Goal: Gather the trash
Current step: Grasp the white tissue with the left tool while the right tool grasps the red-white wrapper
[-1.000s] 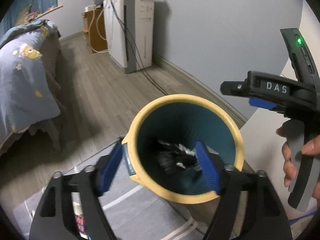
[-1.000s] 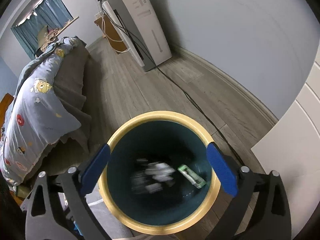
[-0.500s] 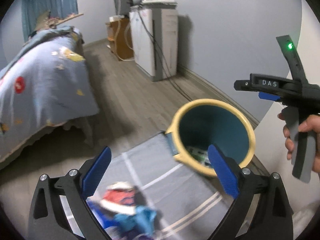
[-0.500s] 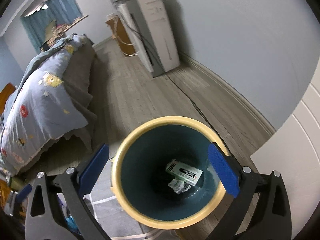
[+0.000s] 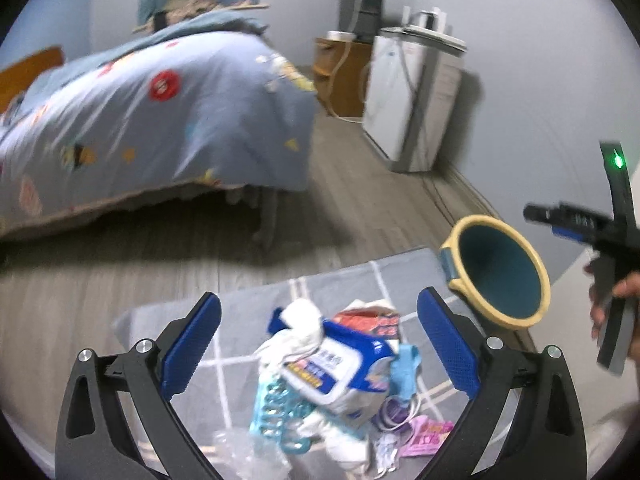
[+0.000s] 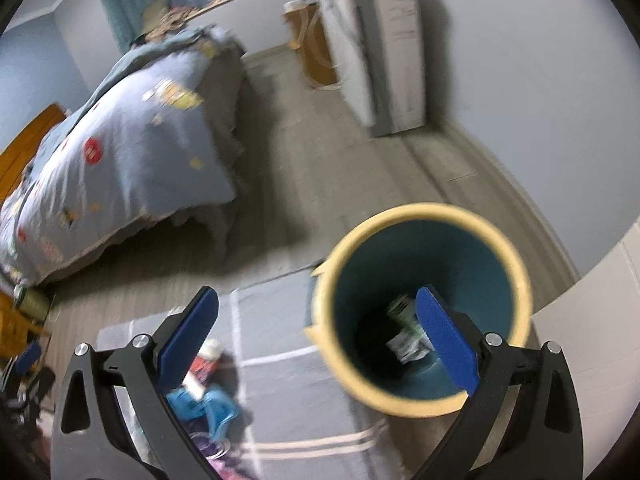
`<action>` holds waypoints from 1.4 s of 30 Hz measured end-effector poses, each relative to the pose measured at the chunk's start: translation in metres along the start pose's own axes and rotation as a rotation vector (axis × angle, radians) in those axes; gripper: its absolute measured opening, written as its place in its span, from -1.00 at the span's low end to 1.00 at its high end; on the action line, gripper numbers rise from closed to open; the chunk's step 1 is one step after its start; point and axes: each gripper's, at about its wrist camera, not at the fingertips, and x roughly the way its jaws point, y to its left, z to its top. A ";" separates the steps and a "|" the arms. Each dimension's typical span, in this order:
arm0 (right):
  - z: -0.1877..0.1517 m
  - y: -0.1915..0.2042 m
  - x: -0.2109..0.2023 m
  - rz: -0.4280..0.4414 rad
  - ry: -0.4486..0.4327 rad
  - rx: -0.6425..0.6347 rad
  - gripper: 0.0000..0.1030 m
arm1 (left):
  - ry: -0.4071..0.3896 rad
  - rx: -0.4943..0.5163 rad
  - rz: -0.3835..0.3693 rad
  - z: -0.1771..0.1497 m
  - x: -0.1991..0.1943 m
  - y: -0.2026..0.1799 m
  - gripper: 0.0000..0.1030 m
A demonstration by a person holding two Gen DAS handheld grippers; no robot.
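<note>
Litter (image 5: 340,372) piled on the mat (image 5: 240,320) beside the bin (image 5: 496,272) is best straddled one piece at a time by the left gripper (image 5: 318,344), both grippers' jaws being spread empty.

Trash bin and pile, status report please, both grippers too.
Left gripper open, empty, over the trash pile on the rug. Right gripper open, empty, near the bin. Bin upright, scraps inside. Nothing in the way.

Both claws, left (image 5: 318,346) and right (image 6: 316,340), gape empty.
</note>
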 end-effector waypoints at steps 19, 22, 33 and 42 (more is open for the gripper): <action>-0.049 0.119 0.051 0.083 0.142 -0.245 0.89 | 0.042 -0.001 0.065 -0.019 0.009 0.063 0.89; -0.051 0.117 0.063 0.070 0.176 -0.232 0.89 | 0.065 0.045 0.072 -0.022 0.019 0.060 0.89; -0.057 0.102 0.115 0.052 0.315 -0.129 0.62 | 0.170 0.137 0.035 -0.031 0.077 0.045 0.87; -0.068 0.104 0.142 0.087 0.393 -0.130 0.37 | 0.266 0.143 -0.042 -0.035 0.119 0.030 0.57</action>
